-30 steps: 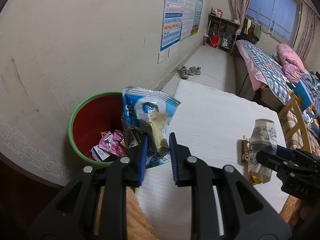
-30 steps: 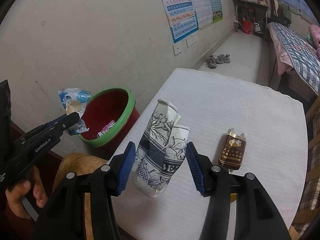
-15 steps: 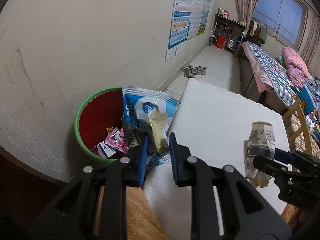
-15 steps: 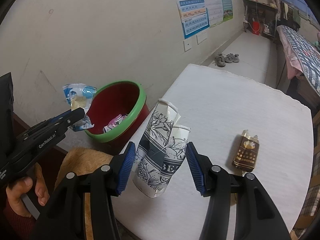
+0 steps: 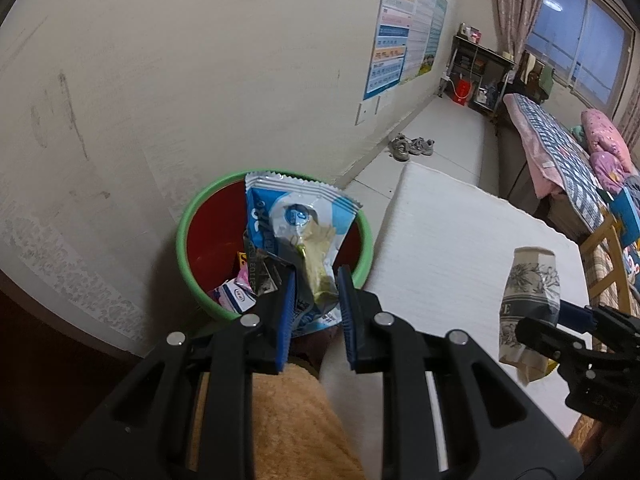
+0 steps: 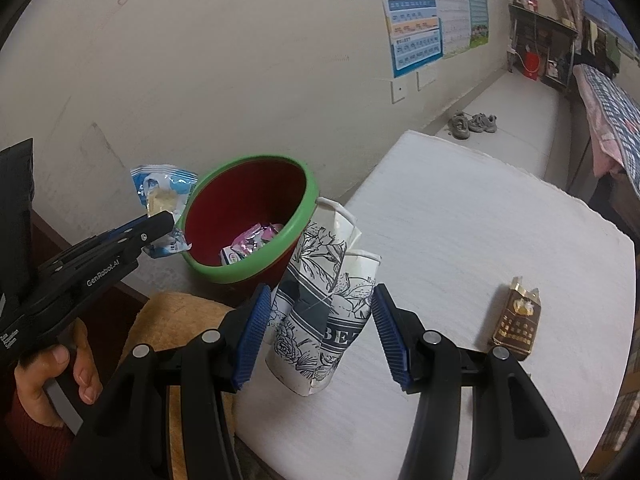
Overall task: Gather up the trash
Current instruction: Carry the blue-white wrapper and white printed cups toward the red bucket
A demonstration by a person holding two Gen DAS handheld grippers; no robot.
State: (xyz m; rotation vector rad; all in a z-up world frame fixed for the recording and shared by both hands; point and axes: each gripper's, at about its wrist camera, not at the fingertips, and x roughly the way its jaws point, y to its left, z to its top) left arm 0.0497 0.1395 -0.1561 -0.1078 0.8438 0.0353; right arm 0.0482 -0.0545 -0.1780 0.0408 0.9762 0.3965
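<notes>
- The left tongs (image 5: 314, 316), angled downward, were clamped on a crinkled blue-and-white plastic snack wrapper (image 5: 298, 228), which stood up from between the blue ribbed pads in front of the bin's mouth in the left wrist view.
- From the right wrist view the same wrapper hung just outside the bin's near-left rim, not inside it.
- The right tongs (image 6: 320, 336), also tilted downward, were clamped on two crushed white paper cups with black floral print (image 6: 320, 312), held together above the white tabletop (image 6: 500, 216) next to the bin.
- A person's hand (image 6: 60, 368) in a dark red sleeve gripped the handle of the left tongs at the lower left.
- The round red plastic bin with a green rim (image 6: 248, 232) sat beside the tabletop's edge, against the wall; it held a pink foil wrapper (image 6: 256, 236) and a small white carton (image 6: 232, 257), with other scraps too small to tell.
- A flattened brown-and-gold packet (image 6: 518, 318) lay on the tabletop, well apart from the cups.
- An orange-brown fuzzy surface (image 5: 280, 420) showed below the tongs; what it was could not be told.
- The bin's base was hidden.
</notes>
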